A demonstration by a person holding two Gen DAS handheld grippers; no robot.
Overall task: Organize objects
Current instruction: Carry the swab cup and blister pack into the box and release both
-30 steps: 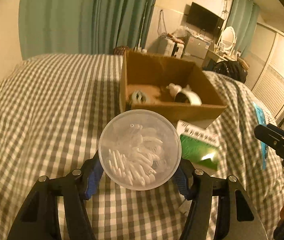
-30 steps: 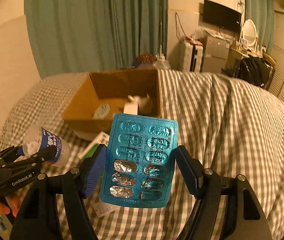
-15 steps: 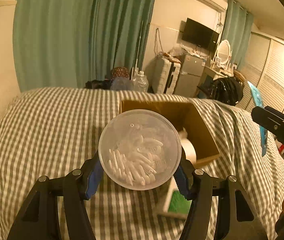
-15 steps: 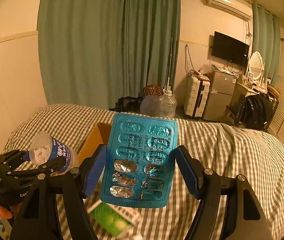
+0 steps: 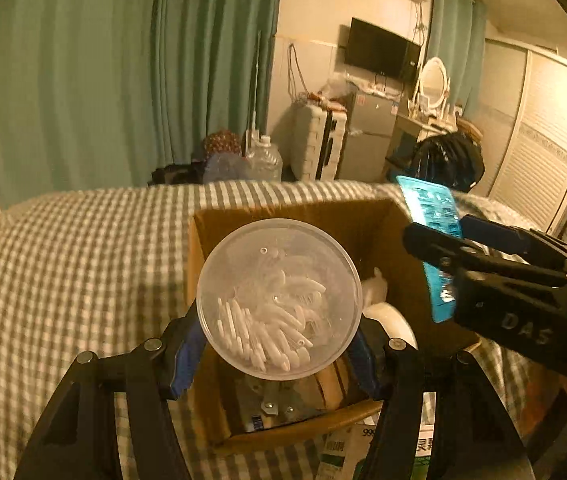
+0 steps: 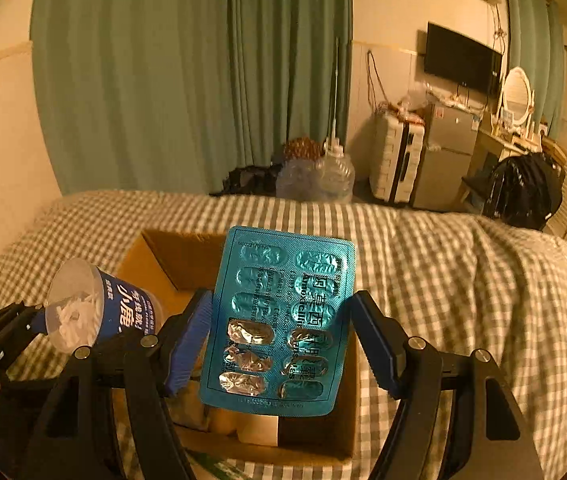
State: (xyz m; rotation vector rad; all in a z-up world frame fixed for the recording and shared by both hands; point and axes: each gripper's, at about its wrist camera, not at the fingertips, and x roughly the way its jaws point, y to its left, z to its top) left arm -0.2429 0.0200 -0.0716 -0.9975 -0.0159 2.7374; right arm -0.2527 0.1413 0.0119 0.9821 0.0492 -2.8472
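The left tongs (image 5: 279,344) are clamped on a clear round tub (image 5: 279,300), their blue pads pressing its two sides. The tub lies on its side with its clear end toward the left wrist camera, showing many small white sticks heaped inside. In the right wrist view the same tub carries a dark blue label with white lettering.

The right tongs (image 6: 283,340) are clamped on a blue blister pack (image 6: 279,320), gripped by its two long edges and held upright. Several of its lower pockets are torn open and show crumpled silver foil; the upper pockets look unbroken.

Both held things hang over an open cardboard box (image 5: 411,280) that stands on a bed (image 5: 75,264) covered in grey and white check cloth. The tub sits above the box's near left part, the blister pack above its right side. Inside the box lie a few pale items, among them a white rounded one (image 5: 387,320); what they are is unclear. A green and white carton (image 5: 343,452) lies on the bed just outside the box's near wall.

Beyond the bed hang green curtains (image 5: 123,72).
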